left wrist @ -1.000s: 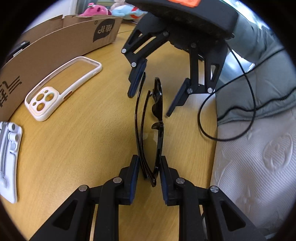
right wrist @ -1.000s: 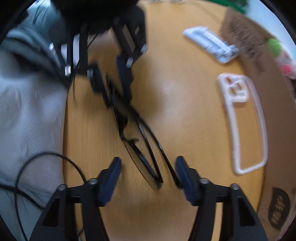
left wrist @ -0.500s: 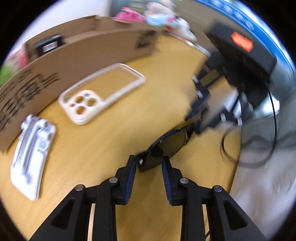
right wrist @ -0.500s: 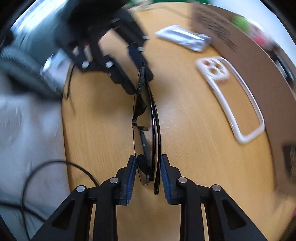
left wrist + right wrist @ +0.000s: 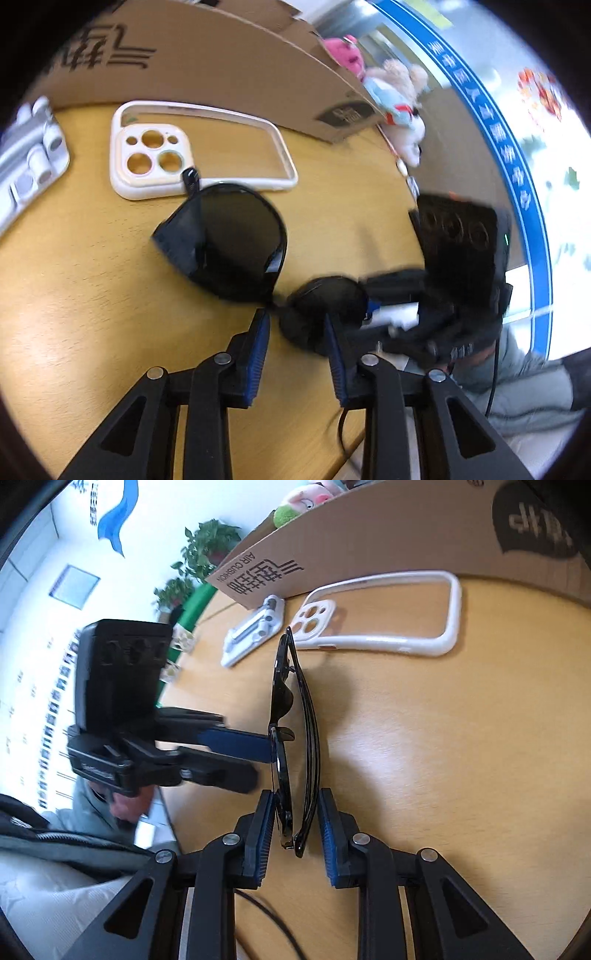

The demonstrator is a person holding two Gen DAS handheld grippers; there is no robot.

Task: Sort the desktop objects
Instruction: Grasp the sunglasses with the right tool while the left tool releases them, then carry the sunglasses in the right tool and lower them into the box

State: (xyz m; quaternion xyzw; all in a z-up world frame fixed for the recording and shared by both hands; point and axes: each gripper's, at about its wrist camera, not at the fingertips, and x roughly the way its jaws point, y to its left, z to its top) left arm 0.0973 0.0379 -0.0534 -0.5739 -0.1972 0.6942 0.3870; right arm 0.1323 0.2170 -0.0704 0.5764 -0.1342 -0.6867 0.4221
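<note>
The right tool (image 5: 295,823) has its pads nearly together and still closing, and the folded black sunglasses (image 5: 291,738) stand edge-on between them, the hinge end down in the gap; the left pad is against the frame, while the right pad shows a thin gap to the temple arm. The left tool (image 5: 297,350) sits narrowly apart around the nearer lens by the bridge, and whether its pads press on it cannot be told from its own blurred view. The sunglasses hang just above the wooden bench (image 5: 461,757), held up between the two tools.

The left wrist view shows the lenses face-on, dark and round. The right wrist view shows only their thin edge, plus a hand (image 5: 122,808) gripping the left tool. Beyond lie a white phone case (image 5: 155,155) and a white bracket (image 5: 29,162), both beside a cardboard box (image 5: 207,70).
</note>
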